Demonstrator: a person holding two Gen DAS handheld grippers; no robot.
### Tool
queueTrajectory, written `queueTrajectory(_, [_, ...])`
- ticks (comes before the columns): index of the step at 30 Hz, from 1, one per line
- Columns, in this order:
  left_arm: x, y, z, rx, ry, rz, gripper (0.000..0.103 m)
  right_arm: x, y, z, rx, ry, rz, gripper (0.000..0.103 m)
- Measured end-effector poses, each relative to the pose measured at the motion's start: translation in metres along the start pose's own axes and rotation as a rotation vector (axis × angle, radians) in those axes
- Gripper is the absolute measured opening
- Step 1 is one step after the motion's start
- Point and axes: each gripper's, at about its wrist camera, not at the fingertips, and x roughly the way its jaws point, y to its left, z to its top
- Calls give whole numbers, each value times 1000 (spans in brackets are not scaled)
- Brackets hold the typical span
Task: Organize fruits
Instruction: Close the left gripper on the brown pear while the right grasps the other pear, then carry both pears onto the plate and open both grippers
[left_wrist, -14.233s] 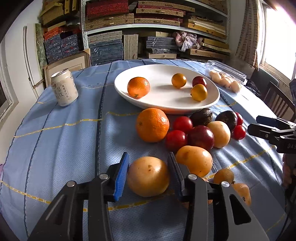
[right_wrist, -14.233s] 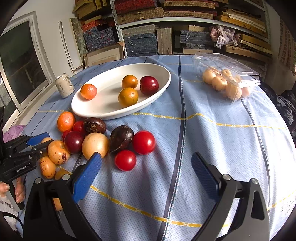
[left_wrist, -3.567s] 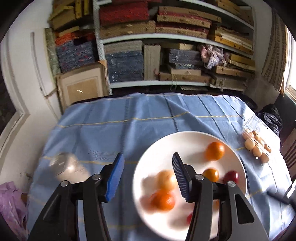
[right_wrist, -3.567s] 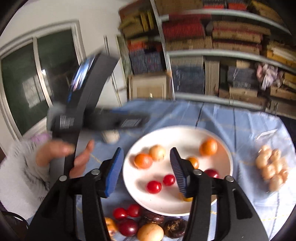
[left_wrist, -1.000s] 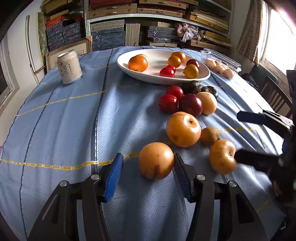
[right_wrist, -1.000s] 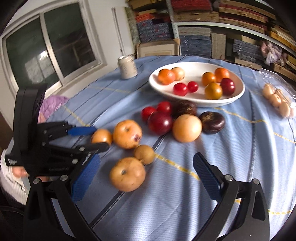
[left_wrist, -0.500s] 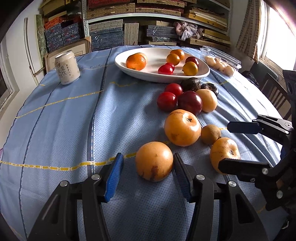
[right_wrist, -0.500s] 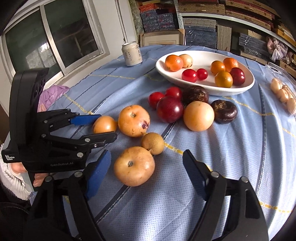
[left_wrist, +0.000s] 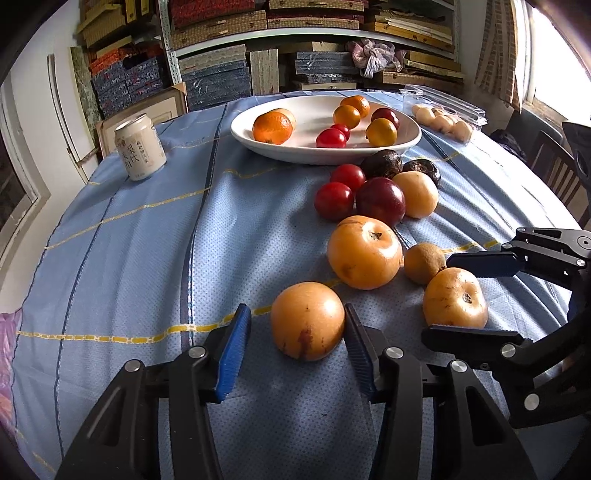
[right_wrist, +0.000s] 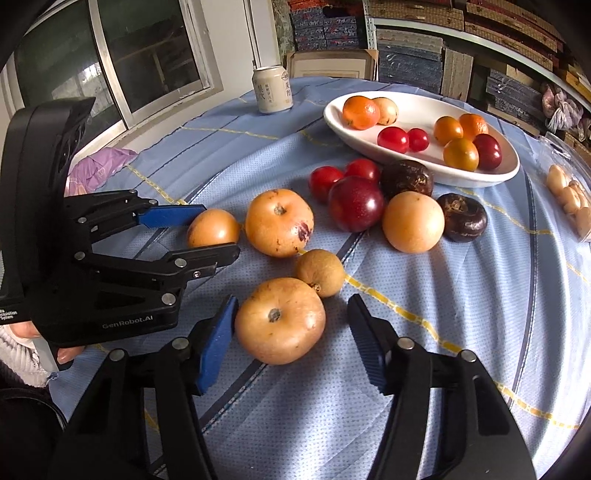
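My left gripper (left_wrist: 293, 339) is open around a tan pear (left_wrist: 307, 320) on the blue cloth; the pear touches the right pad, a gap shows on the left. My right gripper (right_wrist: 291, 332) is open around another pear (right_wrist: 280, 319); its left pad is at the fruit, the right pad stands clear. In the left wrist view this pear (left_wrist: 455, 298) sits between the right gripper's fingers. A third pear (left_wrist: 364, 252), a small brown fruit (left_wrist: 424, 263), red plums and tomatoes lie beyond. A white oval plate (left_wrist: 404, 142) holds several oranges and tomatoes.
A white drink can (left_wrist: 139, 147) stands at the far left. A clear plastic box of small pale fruits (left_wrist: 443, 118) lies at the far right. Two dark round fruits (right_wrist: 463, 218) lie near the plate. Shelves of books stand behind the table.
Both grippers have moved in closer to their pears. The right gripper's jaws have narrowed around its pear. The fruits have not moved.
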Motion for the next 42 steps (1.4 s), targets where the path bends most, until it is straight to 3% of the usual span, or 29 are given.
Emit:
queueTrajectory(3, [-1,-2,0,5,-2,6,47,1,2,1,-8,-1,4,45])
queueTrajectory(5, [-1,-4,0,11,-5,8,39,1,1,1,-6,-2,6,45])
queueTrajectory(16, [-6,0,1,-13,-39,-9,38,-9,-3,-1,5,-40,28,45])
queueTrajectory(22, [-20,-10,9,27,-118,65,38,-32,-16,5,47,-126,21,44])
queueTrajectory(28, [-45,-18,58,92,-217,92,38,-74,-44,27,108,-245,-23,44])
queueTrajectory(35, [-56,-30,129,132,-307,96,38,-132,-76,96,98,-404,-128,44])
queueTrajectory(42, [-22,-30,184,111,-306,114,38,-123,-118,150,169,-467,-155,44])
